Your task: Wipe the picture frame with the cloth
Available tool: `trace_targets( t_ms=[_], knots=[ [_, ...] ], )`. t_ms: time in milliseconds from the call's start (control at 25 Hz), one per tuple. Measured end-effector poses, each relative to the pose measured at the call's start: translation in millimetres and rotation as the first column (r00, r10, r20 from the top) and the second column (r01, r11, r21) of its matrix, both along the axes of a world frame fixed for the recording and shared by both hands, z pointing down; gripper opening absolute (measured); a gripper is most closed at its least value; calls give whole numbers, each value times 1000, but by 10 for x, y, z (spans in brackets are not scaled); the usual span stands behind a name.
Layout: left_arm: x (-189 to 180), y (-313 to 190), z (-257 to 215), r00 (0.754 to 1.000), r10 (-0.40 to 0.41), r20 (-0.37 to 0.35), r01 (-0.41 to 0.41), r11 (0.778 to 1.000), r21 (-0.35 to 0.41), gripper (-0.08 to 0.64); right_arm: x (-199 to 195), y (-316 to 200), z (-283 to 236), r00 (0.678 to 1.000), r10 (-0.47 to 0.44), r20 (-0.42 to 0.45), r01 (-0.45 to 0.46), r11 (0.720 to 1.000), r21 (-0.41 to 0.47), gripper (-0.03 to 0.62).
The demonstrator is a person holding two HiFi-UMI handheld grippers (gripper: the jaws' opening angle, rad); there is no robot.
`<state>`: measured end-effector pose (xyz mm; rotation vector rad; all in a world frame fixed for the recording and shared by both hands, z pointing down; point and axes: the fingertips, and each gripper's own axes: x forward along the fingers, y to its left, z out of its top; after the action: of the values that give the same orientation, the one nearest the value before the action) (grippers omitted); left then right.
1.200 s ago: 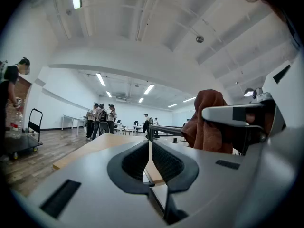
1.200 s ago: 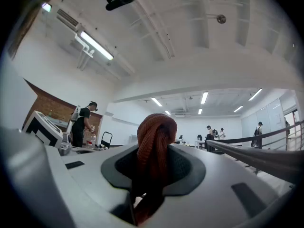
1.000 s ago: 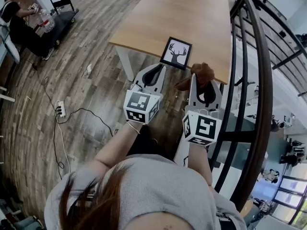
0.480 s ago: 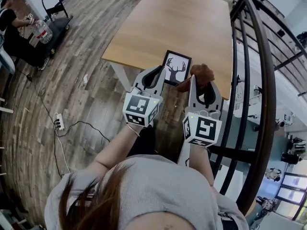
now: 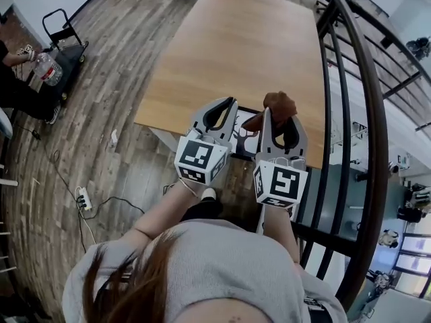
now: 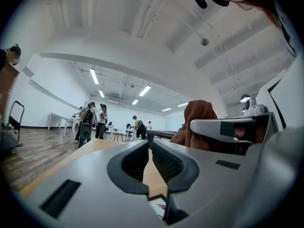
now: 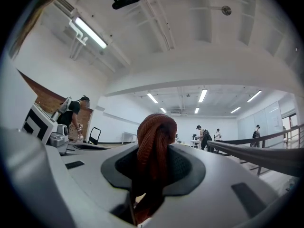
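A black picture frame [image 5: 244, 136] with a deer drawing lies at the near edge of the wooden table [image 5: 236, 46]; both grippers hang over it and hide most of it. My left gripper [image 5: 224, 104] is shut and empty, pointing level over the frame's left side. In the left gripper view its jaws [image 6: 149, 146] meet, and a corner of the frame [image 6: 159, 209] shows below them. My right gripper [image 5: 275, 115] is shut on a bunched brown cloth [image 5: 279, 104] over the frame's right side. The right gripper view shows the cloth [image 7: 154, 139] pinched between the jaws [image 7: 154, 161].
A dark curved railing [image 5: 367, 113] runs close along the table's right side. On the wood floor at the left are a black cart [image 5: 64, 39], a person holding a water bottle [image 5: 42, 66], and a power strip [image 5: 84, 197] with its cable.
Both grippers have moved forward together from the floor side to over the table's near edge. They now cover most of the picture frame, which lay ahead of them. The cloth stays gripped.
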<state>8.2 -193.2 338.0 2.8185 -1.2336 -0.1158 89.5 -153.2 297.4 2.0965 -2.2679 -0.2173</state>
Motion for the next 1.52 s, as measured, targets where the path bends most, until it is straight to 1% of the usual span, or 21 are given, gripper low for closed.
trace_targets(
  t_ms=[120,240,360,440,480,520,600,640,680,760,840,880,1040,1200,1240,1280,1360,1480,1520],
  knots=[
    [79,-161,43,1000,10,22,-10,1000,-4,9,61,-144,55,1000,15,11,-14,1000,-15,133],
    [145,-223,117,999,-4,50,5,1000,-15,9,133,-206,101,1000,16,10,-16,999,-30,133],
    [205,-264,148,999,15,32,-14,999,-38,15,193,-280,118,1000,3,9,-3,999,-35,133],
    [246,-279,243,998,54,16,-52,994,-98,61,229,-327,136,1000,-6,11,7,999,-42,133],
    [255,-280,321,998,70,7,-68,988,-140,97,245,-346,143,1000,-11,13,11,999,-45,133],
    [247,-274,418,997,82,5,-79,980,-183,131,254,-362,152,1000,-18,15,19,999,-49,133],
    [185,-240,688,995,93,21,-84,958,-274,154,245,-390,189,999,-38,18,39,998,-58,133],
    [139,-217,861,995,96,28,-82,941,-330,164,234,-404,219,999,-46,20,48,997,-64,133],
    [92,-187,1049,995,97,31,-77,917,-391,170,227,-417,255,998,-53,24,54,996,-71,133],
    [16,-103,1435,994,99,46,-62,861,-505,176,226,-441,343,997,-63,34,66,994,-90,133],
    [-30,12,1783,992,110,69,-49,807,-588,176,228,-457,435,996,-73,43,78,991,-109,133],
    [-48,72,1933,991,114,68,-47,780,-624,178,228,-462,476,996,-78,47,83,989,-118,133],
    [-110,254,2378,996,86,7,-52,659,-750,178,212,-477,591,994,-95,61,103,985,-141,133],
    [-100,375,2647,995,49,-89,-101,549,-830,179,178,-500,681,991,-116,64,124,981,-152,133],
    [-93,391,2697,993,40,-111,-116,526,-843,178,160,-502,703,990,-123,63,131,979,-155,133],
    [-81,400,2736,991,40,-126,-128,510,-851,179,142,-503,726,990,-129,63,137,978,-157,133],
    [-26,407,2776,987,55,-151,-158,486,-860,179,114,-506,763,989,-135,66,145,976,-164,133],
    [65,392,2800,973,40,-227,-221,440,-870,178,99,-505,799,988,-137,72,148,974,-172,133],
    [94,387,2816,967,39,-251,-243,428,-871,178,95,-503,814,988,-138,74,149,973,-174,133]
  ],
)
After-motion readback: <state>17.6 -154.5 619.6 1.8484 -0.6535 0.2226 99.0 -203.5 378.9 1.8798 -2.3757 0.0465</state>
